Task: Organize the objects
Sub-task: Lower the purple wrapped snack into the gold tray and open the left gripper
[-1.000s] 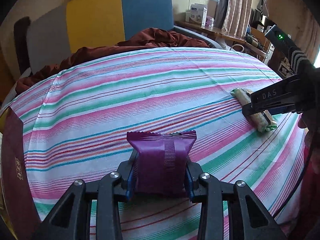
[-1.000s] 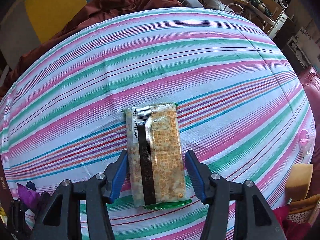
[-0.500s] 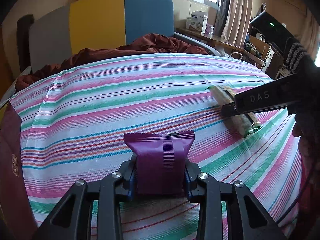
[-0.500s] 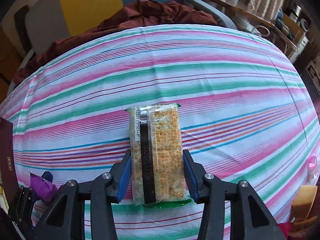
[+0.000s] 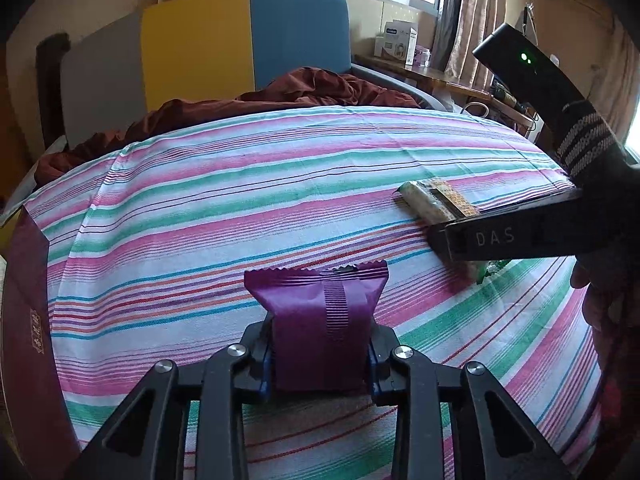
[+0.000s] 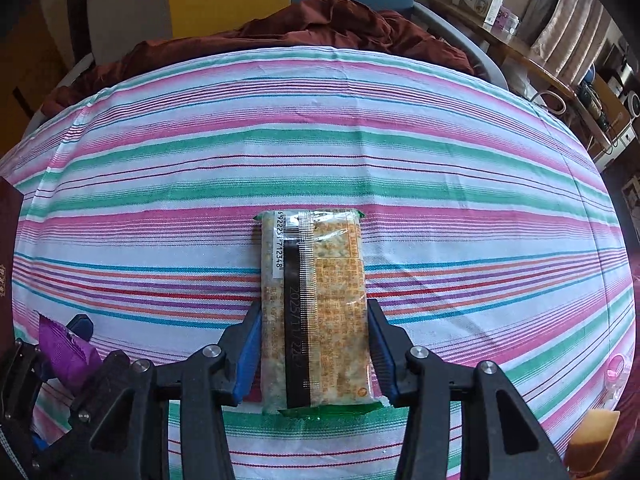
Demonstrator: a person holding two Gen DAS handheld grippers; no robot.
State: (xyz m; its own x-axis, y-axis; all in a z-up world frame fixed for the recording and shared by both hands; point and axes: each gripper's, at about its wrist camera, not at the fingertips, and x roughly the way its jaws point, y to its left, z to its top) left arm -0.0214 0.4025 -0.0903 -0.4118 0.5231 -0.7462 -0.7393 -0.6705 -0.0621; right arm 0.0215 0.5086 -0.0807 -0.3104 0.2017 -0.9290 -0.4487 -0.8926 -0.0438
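The left gripper [image 5: 320,354] is clamped on a purple snack packet [image 5: 320,320], its pads pressing the packet's two long sides near the lower end, so the crimped top seal stands up ahead of the fingertips, tilted towards the striped tablecloth [image 5: 240,208]. The right gripper [image 6: 314,350] is closed on a cracker pack [image 6: 314,308]: the blue pads touch both long edges in its nearer half, and the rest of the pack reaches forward beyond the fingertips, lying flat over the cloth.

Both packets look light. The purple one is soft foil that dents under the pads, so it probably squashes rather than slips; the side grip near its middle seems sound. The cracker pack is stiffer but brittle inside, and its clear film looks slick. A grip across the width, as here, is likely safest, with gentle pressure to spare the crackers.

Counted: one purple snack packet, one cracker pack, two grippers. To the left of the left gripper stands one dark red box [image 5: 24,320], possibly where the snacks belong. Beyond both fingertips, past the cloth's far edge, lies one heap of maroon fabric [image 6: 320,28].
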